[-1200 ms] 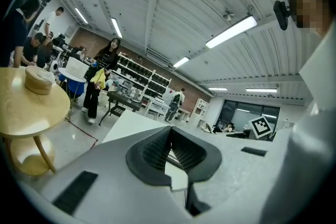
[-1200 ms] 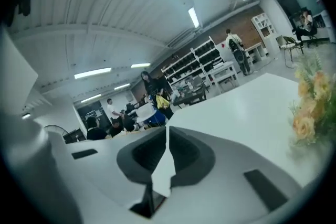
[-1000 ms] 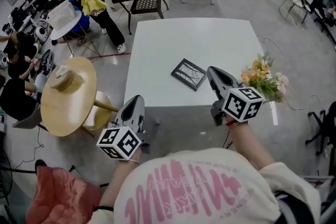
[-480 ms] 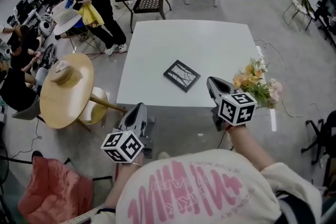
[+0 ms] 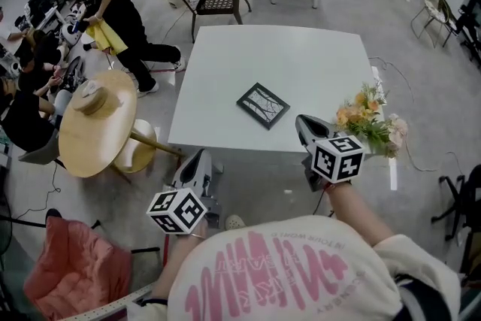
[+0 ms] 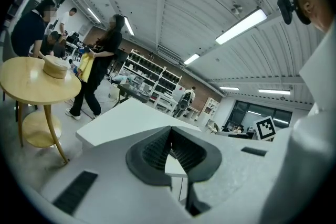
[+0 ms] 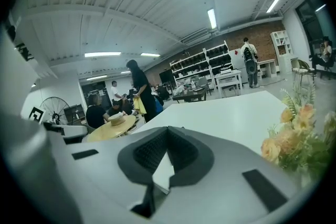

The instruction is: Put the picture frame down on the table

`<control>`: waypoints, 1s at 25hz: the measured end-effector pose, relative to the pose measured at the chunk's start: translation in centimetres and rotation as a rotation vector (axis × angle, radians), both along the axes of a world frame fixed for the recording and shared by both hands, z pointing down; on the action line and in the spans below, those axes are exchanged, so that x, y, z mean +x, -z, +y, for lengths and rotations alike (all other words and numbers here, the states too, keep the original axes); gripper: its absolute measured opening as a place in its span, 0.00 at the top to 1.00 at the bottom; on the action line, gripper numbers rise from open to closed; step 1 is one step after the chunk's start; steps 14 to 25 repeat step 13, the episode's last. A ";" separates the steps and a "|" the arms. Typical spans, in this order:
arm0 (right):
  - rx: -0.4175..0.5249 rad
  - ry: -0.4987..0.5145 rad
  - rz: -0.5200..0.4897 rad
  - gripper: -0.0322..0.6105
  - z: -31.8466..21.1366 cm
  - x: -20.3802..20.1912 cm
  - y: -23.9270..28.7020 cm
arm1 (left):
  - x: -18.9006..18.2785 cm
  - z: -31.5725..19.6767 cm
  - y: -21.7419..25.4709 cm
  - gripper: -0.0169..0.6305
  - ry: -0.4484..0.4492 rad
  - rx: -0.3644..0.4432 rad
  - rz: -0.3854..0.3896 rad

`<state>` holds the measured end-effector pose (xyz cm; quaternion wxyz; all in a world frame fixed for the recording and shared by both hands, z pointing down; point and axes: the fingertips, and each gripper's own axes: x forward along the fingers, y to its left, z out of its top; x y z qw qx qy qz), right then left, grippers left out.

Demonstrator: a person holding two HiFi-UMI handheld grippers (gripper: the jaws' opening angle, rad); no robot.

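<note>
- Basically done: the picture frame (image 5: 263, 104) lies flat, face up, on the white table (image 5: 301, 56), a bit near of centre and turned at an angle to the edges.
- Your left gripper (image 5: 197, 160) is clenched on nothing. It sits off the table, near side, left of the frame and well apart from it.
- Your right gripper (image 5: 302, 122) is also closed and empty. Its tips are at the table's near edge, right of the frame, not touching it.
- Left to do, as I judge it: nothing on the frame itself. It looks settled, with no edge overhanging.
- Hard to see: neither gripper view shows the frame, only bare tabletop beyond the jaws.
- The frame's artwork is too small to read, and I can't tell whether a back stand is folded under it.
- The base of the flowers (image 5: 372, 120) is hidden behind your right gripper, so I can't say whether they stand on the table or beside it.
</note>
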<state>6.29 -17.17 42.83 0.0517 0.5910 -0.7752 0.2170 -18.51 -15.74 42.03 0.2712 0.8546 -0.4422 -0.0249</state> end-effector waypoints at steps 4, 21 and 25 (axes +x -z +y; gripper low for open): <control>-0.010 0.010 -0.001 0.94 -0.2 -0.6 -0.4 | -0.3 0.2 -0.1 0.97 0.001 -0.003 -0.004; -0.028 0.017 -0.017 0.94 -0.5 -1.8 -0.7 | -1.8 0.1 0.2 0.97 0.019 -0.005 -0.004; -0.028 0.017 -0.017 0.94 -0.5 -1.8 -0.7 | -1.8 0.1 0.2 0.97 0.019 -0.005 -0.004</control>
